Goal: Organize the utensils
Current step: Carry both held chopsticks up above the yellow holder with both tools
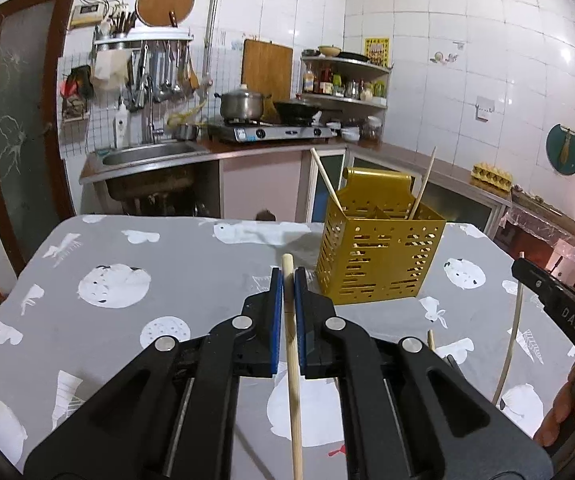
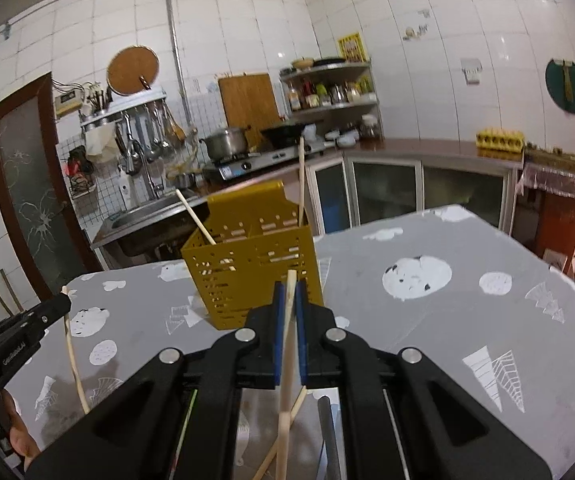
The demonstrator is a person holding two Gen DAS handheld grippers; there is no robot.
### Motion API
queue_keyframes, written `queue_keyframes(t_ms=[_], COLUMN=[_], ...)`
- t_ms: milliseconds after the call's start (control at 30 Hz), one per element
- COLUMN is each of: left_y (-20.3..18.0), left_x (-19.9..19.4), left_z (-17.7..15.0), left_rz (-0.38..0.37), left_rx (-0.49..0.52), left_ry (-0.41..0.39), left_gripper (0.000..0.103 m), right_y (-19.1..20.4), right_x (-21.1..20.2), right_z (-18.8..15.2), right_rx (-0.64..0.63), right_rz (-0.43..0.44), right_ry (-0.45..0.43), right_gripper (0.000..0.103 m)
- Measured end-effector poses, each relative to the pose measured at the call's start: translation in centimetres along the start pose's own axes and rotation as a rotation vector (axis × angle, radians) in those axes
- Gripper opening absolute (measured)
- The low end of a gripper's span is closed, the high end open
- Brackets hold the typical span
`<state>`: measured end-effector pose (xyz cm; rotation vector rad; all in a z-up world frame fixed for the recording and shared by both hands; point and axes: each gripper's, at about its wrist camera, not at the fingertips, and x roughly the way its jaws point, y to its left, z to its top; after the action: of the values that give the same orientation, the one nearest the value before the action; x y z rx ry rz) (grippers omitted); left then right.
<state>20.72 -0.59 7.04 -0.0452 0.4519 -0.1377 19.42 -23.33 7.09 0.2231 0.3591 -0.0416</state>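
Now both my tools are clenched on a chopstick each: the left tool [image 1: 288, 280] grips a chopstick [image 1: 292, 364] and the right tool [image 2: 290, 294] another chopstick [image 2: 286, 364], long axes running near to far along the fingers. The yellow holder [image 1: 379, 256] stands on the bench [image 1: 127, 240], ahead and right of my left tool, ahead and slightly left of my right. I judge the right tool nearer.

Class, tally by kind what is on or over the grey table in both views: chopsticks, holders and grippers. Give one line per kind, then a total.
Chopsticks: 5, two in the holder, one in the left gripper, one in the right gripper, one loose
Holder: 1
Grippers: 2
Total: 8
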Motion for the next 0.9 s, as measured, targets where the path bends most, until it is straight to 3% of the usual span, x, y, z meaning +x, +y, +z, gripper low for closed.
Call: queue_keyframes(t_ms=[400, 900], left_y=[-0.8, -3.9], left_x=[-1.6, -1.6], left_z=[1.2, 8.6], left_rz=[-0.027, -0.057], left_rx=[0.000, 0.029], left_ry=[-0.049, -0.198], left_gripper=[0.005, 0.005], right_y=[0.5, 0.9], right_x=[-3.3, -2.7], right_z=[1.7, 8.3], right_rx=[-0.019, -0.073], right_rz=[0.035, 0.028], right_ry=[-0.109, -0.225], right_gripper=[0.006, 0.006])
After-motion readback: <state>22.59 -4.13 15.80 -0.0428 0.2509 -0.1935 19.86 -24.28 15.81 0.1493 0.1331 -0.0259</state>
